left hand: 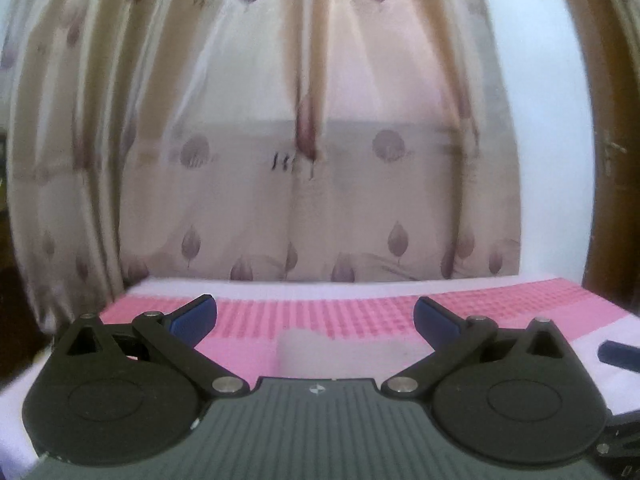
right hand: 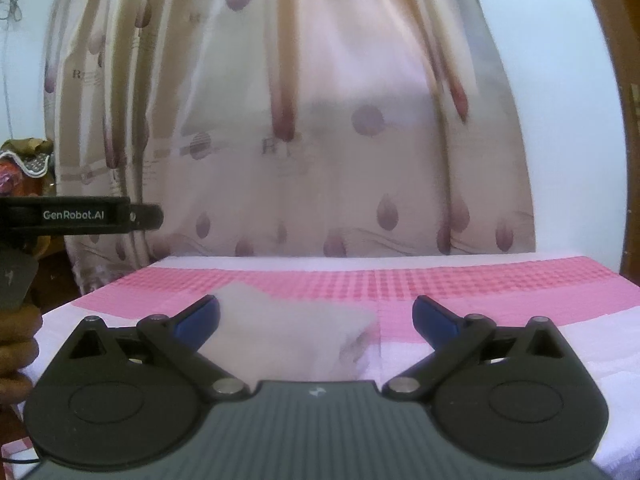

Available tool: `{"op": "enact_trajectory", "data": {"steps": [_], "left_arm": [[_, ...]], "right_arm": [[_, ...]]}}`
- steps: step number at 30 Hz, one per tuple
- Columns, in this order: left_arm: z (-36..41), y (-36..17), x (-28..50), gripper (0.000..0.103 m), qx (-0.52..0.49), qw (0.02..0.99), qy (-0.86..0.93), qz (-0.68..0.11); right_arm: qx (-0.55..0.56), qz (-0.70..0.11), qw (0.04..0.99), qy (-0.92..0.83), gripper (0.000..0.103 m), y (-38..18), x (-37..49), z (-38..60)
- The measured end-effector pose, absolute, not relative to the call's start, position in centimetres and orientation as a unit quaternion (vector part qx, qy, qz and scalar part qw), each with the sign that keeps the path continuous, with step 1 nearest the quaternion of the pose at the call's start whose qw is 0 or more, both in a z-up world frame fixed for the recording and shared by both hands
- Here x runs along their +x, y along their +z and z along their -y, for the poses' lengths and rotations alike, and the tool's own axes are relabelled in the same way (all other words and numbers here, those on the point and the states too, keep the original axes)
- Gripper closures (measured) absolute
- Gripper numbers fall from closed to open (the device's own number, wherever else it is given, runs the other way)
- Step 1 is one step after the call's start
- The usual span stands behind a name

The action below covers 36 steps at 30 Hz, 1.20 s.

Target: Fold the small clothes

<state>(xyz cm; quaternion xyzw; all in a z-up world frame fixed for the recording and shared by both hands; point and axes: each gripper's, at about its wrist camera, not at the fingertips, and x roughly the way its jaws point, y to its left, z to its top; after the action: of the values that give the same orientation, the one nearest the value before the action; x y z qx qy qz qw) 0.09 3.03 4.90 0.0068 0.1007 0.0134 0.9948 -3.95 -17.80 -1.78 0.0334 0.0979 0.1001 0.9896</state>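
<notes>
A home, most likely a bedroom: a bed (right hand: 500, 280) spread with a pink checked sheet (right hand: 440, 284) stands before full-length beige curtains (right hand: 320, 140) printed with mauve leaves. A dark wooden door frame (left hand: 608, 160) borders the white wall (right hand: 560, 120) on the right.

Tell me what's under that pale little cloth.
The pale cloth lies on the pink checked sheet, between the open right gripper's fingers. Whatever lies beneath its middle is covered.

Pale cloth (right hand: 288, 332) lying flat on pink-checked sheet (right hand: 480, 284).
</notes>
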Motion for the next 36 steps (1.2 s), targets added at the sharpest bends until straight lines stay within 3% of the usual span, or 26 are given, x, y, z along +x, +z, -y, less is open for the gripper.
{"op": "enact_trajectory", "data": {"steps": [36], "left_arm": [[-6.0,2.1,1.7,0.0,-0.018,0.989,0.019,-0.145]], "right_arm": [[0.008,-0.131,0.988,0.087,0.0,-2.5,-3.4,16.5]]}}
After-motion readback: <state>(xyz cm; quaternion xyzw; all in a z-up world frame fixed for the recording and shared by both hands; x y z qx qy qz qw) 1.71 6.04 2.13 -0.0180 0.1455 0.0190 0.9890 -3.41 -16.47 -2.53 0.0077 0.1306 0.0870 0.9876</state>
